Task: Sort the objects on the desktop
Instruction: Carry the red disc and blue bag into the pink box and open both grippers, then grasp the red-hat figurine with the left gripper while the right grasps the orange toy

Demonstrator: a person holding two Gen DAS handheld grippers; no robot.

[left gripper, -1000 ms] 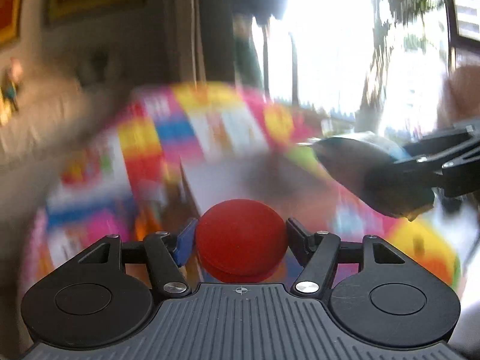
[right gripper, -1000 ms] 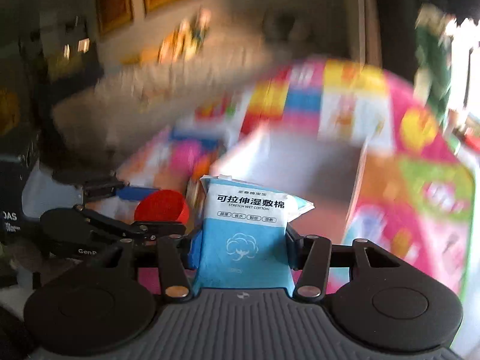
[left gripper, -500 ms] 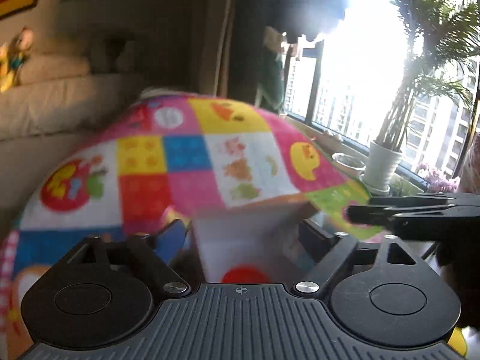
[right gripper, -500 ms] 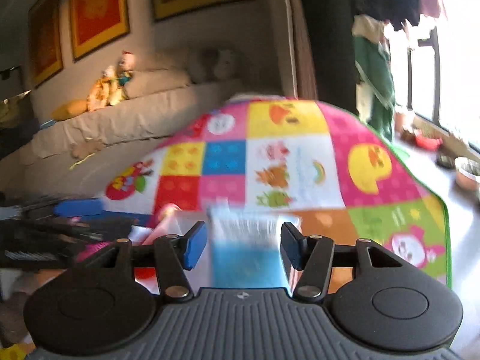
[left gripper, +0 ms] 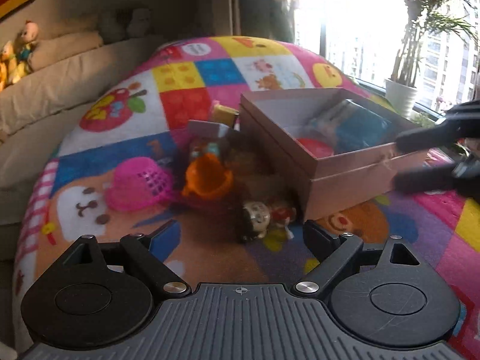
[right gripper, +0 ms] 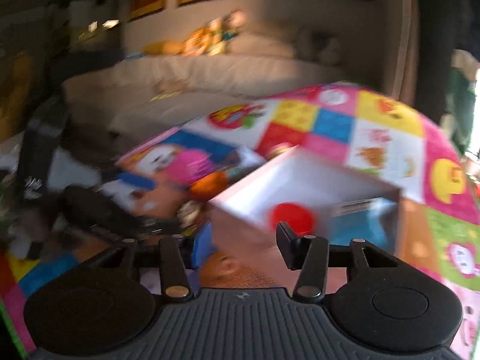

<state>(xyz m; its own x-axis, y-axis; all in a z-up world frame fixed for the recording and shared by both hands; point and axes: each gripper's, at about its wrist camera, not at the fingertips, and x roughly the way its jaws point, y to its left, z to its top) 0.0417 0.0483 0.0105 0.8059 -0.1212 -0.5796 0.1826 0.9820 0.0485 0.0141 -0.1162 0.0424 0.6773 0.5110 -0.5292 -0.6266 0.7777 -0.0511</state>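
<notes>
Left hand-held gripper (left gripper: 240,234): empty, jaws wide apart with nothing between them; a second ago they were clenched on the red ball, so that drop is done.
Right hand-held gripper (right gripper: 240,241): empty too, jaws closing on nothing; the pack it carried a second ago is out of its grasp. The left wrist view shows its dark fingers at the box's near right corner, whether touching I cannot tell.
Doll figure (left gripper: 261,217): lies on the play mat (left gripper: 405,225) just ahead of the left jaws, against the box's near corner; not yet sorted.
Orange cup (left gripper: 207,177): on its side beyond the doll, in a dark tangle I cannot make out.
Pink basket (left gripper: 138,183): left of the cup, tipped over, on the mat.
Cardboard box (left gripper: 345,186): open, toward the mat's right side.
Red ball (left gripper: 315,147): now inside the box, near its front wall.
Blue wet-cotton pack (left gripper: 360,126): also inside, just right of the ball.
Small yellow block (left gripper: 225,112): past the pile, beside the box's far left corner.
Task reading: two items are sorted; both hands look free for the pile left of the box, the doll nearest.
</notes>
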